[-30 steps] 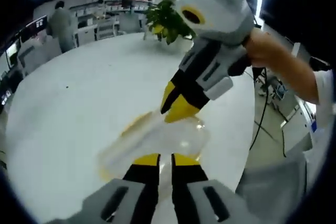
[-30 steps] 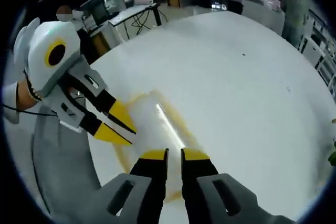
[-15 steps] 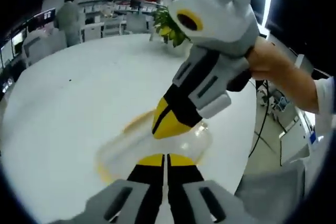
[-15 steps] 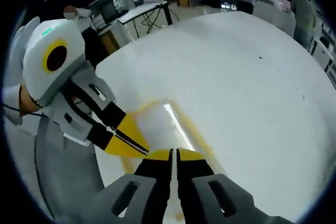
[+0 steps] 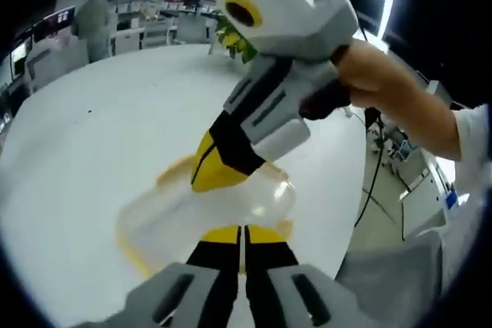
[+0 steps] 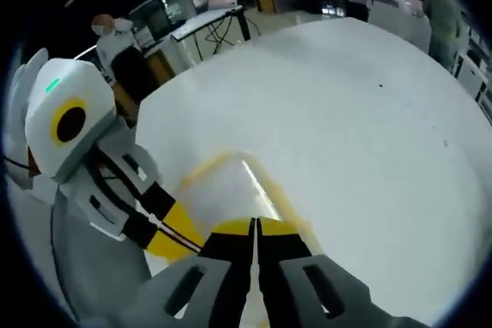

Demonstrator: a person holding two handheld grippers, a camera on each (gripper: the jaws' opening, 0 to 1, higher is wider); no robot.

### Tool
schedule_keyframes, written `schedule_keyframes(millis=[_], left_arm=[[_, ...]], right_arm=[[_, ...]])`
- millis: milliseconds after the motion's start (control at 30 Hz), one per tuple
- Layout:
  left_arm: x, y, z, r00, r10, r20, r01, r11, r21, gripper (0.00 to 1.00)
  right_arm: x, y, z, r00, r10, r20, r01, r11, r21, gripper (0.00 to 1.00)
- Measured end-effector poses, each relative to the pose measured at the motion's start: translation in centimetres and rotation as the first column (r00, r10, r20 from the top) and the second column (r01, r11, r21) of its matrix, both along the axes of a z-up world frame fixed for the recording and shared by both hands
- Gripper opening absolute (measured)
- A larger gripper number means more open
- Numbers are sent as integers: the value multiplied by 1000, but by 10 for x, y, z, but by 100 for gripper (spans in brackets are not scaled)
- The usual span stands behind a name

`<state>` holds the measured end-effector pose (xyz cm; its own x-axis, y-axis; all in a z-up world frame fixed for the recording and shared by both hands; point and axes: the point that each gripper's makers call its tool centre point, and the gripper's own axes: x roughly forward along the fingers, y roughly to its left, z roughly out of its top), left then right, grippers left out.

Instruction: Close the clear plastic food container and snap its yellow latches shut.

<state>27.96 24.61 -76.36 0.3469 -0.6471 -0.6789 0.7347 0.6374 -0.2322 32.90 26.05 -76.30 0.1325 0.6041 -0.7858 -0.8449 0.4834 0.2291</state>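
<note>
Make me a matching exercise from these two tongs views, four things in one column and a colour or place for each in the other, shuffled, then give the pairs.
Things:
1. food container
2. plant
3. table
4. right tongs

Descriptions:
A. white, round top
B. green leaves at the table's far edge
C. clear, with yellow latches
D. yellow tips shut, pressing down on the lid

Pairs: 1-C, 2-B, 3-A, 4-D
</note>
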Motion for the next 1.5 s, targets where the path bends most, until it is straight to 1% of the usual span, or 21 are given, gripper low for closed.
schedule_keyframes(millis=[100, 167, 233, 400, 500, 633, 733, 833, 967, 1033, 1067, 1233, 1300, 1333, 1367, 1433, 1467, 1500], left_arm=[[-4, 1, -2, 1000, -6, -5, 6, 1000, 6, 0], [-8, 0, -2, 1000, 1, -23, -1, 1000, -6, 0], [-10, 1, -2, 1000, 3, -21, -3, 1000, -18, 0], [-10, 2, -1, 999, 20, -31, -21, 999, -34, 0], [-10, 2, -1, 999, 22, -29, -23, 999, -37, 0], [-10, 3, -1, 999, 30, -36, -32, 998, -51, 0], [-10, 3, -1, 999, 35, -42, -37, 998, -60, 0], [-11, 3, -1, 998, 36, -41, -39, 997, -64, 0], [-11, 3, -1, 998, 39, -45, -43, 996, -74, 0], [-10, 3, -1, 998, 41, -45, -44, 996, -80, 0], [-10, 3, -1, 998, 44, -45, -47, 995, -83, 0], [-10, 3, -1, 998, 42, -42, -46, 995, -86, 0], [-12, 1, 0, 1000, 2, -11, -3, 998, -63, 0], [-13, 1, 0, 1000, -20, -11, 19, 998, -62, 0], [-19, -2, 0, 998, -53, -34, 50, 996, -74, 0], [-15, -5, 7, 999, -36, -19, 34, 991, -129, 0], [-14, -5, 9, 999, -38, -15, 36, 990, -136, 0], [-13, -6, 12, 999, -46, 3, 46, 989, -141, 0]], right_arm=[[6, 1, 6, 1000, -14, 14, 14, 1000, 17, 0], [11, 1, 8, 999, -25, 28, 25, 1000, 19, 0], [16, 0, 9, 998, -37, 48, 36, 999, 15, 0], [26, -1, 9, 996, -63, 59, 62, 998, 20, 0], [33, -1, 6, 994, -84, 65, 82, 996, 20, 0], [41, -3, 1, 993, -92, 79, 93, 996, -4, 0], [44, -4, -2, 992, -101, 72, 102, 995, -6, 0], [47, -6, -8, 991, -119, 64, 121, 992, -21, 0], [47, -9, -17, 991, -121, 48, 123, 991, -44, 0], [49, -9, -19, 990, -130, 53, 132, 990, -44, 0], [49, -8, -19, 990, -131, 46, 133, 990, -40, 0], [49, -10, -18, 991, -128, 43, 130, 990, -46, 0], [50, -8, -11, 991, -127, 42, 128, 992, -11, 0], [50, -6, -8, 992, -121, 41, 120, 993, 7, 0], [49, -5, -4, 993, -113, 41, 112, 993, 22, 0], [46, -4, 2, 996, -72, 46, 70, 997, 34, 0], [44, -5, 3, 997, -59, 46, 58, 998, 29, 0], [41, -5, 6, 998, -45, 47, 43, 998, 35, 0]])
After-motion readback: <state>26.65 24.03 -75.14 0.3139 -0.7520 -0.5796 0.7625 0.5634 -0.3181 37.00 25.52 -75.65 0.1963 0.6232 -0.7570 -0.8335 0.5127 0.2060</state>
